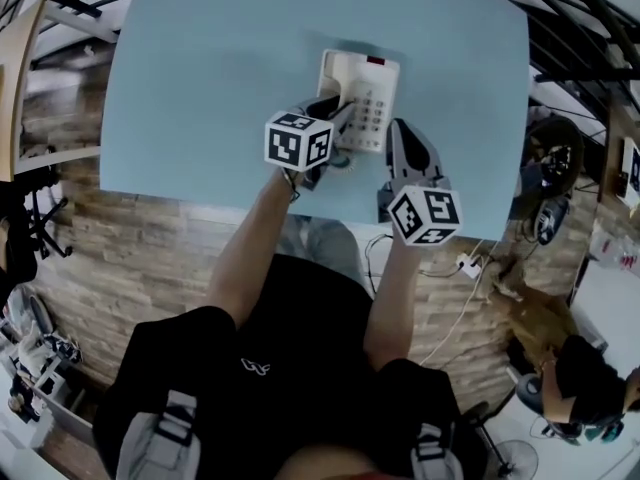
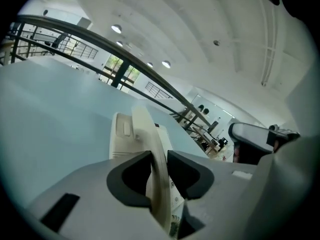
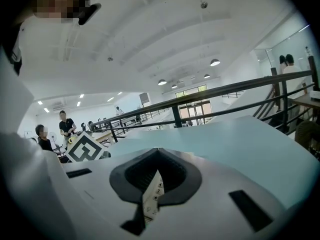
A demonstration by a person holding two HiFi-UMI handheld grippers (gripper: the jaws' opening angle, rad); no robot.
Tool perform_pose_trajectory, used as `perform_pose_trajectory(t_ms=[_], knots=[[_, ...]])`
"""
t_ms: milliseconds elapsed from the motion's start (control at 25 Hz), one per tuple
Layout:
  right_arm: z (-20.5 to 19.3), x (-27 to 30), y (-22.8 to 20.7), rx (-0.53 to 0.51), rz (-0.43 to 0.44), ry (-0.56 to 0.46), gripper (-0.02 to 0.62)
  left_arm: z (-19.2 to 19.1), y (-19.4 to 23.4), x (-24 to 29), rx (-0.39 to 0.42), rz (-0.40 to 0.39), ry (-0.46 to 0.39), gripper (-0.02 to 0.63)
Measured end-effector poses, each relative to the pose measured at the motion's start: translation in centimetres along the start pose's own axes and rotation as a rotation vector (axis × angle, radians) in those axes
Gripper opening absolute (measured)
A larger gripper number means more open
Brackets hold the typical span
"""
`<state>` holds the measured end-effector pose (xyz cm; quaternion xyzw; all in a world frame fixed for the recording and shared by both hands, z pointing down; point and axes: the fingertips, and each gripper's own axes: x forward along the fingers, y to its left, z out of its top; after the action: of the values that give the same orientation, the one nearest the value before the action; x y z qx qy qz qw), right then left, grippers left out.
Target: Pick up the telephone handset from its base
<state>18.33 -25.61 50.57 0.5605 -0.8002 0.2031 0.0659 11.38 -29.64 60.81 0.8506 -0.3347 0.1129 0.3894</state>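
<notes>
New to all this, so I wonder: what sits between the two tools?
The telephone base, keypad up; the head view shows it between the left tool and right tool.

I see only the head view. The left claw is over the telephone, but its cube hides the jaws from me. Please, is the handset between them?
Observer: Yes. In the left gripper view the cream handset stands between the dark pads of the left claw, and both pads touch it.
Operator: And the right claw, does it hold something?
Observer: No. The right gripper view shows the right claw shut and empty.
Operator: Does it look at the telephone?
Observer: No. Ahead of it, that view shows the blue table, and the telephone is not in it.
</notes>
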Motion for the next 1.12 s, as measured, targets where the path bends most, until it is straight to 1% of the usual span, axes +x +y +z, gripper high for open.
perform_pose_trajectory(t_ms=[80, 200, 480, 680, 920, 1120], knots=[[0.2, -0.2, 0.0, -0.002, 0.000, -0.006, -0.005, 0.2, 0.1, -0.3, -0.014, 0.006, -0.002, 0.101], [0.6, -0.5, 0.4, -0.009, 0.006, -0.015, -0.005, 1.3, -0.8, -1.5, -0.019, -0.015, -0.044, 0.101], [3.2, -0.9, 1.5, -0.031, 0.028, -0.072, -0.005, 7.4, -4.2, -6.2, 0.066, -0.025, -0.220, 0.101], [6.9, -1.5, 2.7, -0.062, 0.060, -0.145, -0.005, 11.8, -7.3, -10.4, 0.133, -0.022, -0.333, 0.101], [12.1, -1.7, 5.8, -0.129, 0.113, -0.244, -0.005, 16.2, -9.7, -15.1, 0.190, -0.031, -0.440, 0.103], [15.0, -1.4, 6.7, -0.174, 0.119, -0.284, -0.005, 19.2, -10.9, -17.2, 0.213, -0.076, -0.513, 0.103]])
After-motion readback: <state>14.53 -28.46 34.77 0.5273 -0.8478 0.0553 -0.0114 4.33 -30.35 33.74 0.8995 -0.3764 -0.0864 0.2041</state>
